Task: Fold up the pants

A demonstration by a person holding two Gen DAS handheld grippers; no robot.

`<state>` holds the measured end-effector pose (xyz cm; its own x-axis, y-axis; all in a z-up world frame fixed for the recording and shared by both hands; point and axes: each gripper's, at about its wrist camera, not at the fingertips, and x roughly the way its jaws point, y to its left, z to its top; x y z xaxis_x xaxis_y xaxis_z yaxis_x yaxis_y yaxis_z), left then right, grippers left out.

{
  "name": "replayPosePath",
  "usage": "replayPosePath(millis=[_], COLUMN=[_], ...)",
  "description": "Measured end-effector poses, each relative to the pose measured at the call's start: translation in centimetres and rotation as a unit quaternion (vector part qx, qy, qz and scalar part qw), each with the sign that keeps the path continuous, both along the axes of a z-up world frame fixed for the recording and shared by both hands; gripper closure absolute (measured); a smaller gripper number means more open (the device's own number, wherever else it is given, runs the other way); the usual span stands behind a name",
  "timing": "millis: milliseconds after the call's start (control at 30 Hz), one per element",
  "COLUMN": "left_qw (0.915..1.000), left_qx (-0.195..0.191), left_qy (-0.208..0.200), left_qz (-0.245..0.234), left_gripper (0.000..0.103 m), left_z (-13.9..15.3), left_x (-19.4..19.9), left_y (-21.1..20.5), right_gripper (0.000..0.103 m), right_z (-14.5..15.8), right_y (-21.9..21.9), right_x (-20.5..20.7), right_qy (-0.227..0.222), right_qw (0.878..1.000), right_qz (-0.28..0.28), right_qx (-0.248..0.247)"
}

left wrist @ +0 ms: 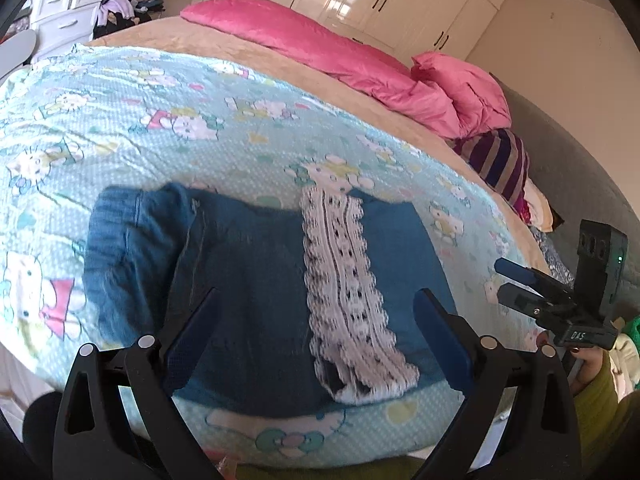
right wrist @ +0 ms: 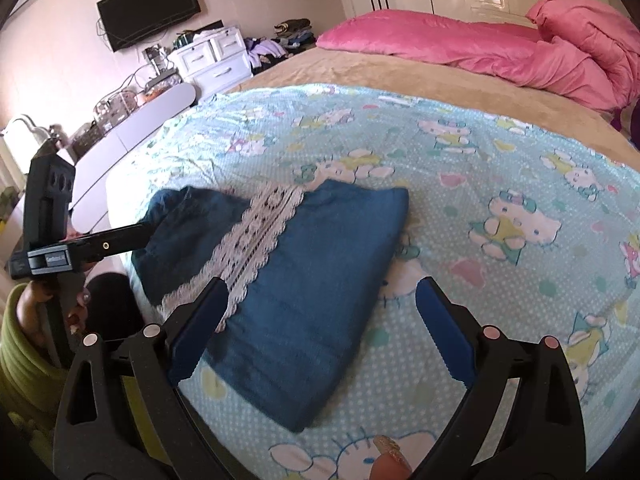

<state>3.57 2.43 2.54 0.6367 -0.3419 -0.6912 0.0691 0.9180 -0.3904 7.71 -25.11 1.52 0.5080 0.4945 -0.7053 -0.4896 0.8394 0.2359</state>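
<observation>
Here both tools, left tool (left wrist: pixel 316 336) and right tool (right wrist: pixel 322 324), gape empty over folded pants (right wrist: pixel 296 280).

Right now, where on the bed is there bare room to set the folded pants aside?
Bare patterned sheet lies right of the pants, running toward the tan blanket. Crowded: the pink duvet along the far edge, the striped cushion at the head end. The left gripper and right gripper hang open, empty.
</observation>
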Motion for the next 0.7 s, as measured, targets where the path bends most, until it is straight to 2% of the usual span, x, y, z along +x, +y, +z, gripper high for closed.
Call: replayPosePath(millis=[133, 267, 367, 500, 600, 667, 700], left_qw=[0.9996, 0.9972, 0.9948, 0.9943, 0.9947, 0.9951, 0.995], left_qx=[-0.015, -0.041, -0.051, -0.052, -0.043, -0.03, -0.028], left_qy=[0.021, 0.054, 0.081, 0.089, 0.09, 0.091, 0.093], left_qz=[-0.013, -0.032, -0.036, -0.027, -0.023, -0.023, -0.024], left_gripper=[0.009, 0.027, 0.028, 0.027, 0.03, 0.057, 0.063], left_z=[-1.1, -3.0, -4.6, -5.3, -5.6, -5.9, -6.0], left_x=[-1.1, -1.4, -1.4, -1.1, -0.8, -0.5, -0.4], left_y=[-0.6, -1.4, -2.0, -2.2, -2.9, -3.6, -3.9], right_gripper=[0.014, 0.014, 0.014, 0.014, 0.014, 0.014, 0.017], right_z=[-1.4, -3.2, -4.3, -5.8, -6.0, -6.1, -6.1], right_y=[-0.1, 0.1, 0.4, 0.3, 0.5, 0.8, 0.9], right_x=[-0.7, -1.1, -1.2, -1.0, -1.3, -1.5, -1.6], right_qy=[0.015, 0.042, 0.059, 0.078, 0.069, 0.066, 0.066], right_qw=[1.0, 0.999, 0.998, 0.997, 0.997, 0.997, 0.997], right_qz=[0.004, 0.008, 0.013, 0.007, 0.014, 0.02, 0.026], right_qx=[-0.005, -0.009, -0.014, -0.012, -0.02, -0.025, -0.026])
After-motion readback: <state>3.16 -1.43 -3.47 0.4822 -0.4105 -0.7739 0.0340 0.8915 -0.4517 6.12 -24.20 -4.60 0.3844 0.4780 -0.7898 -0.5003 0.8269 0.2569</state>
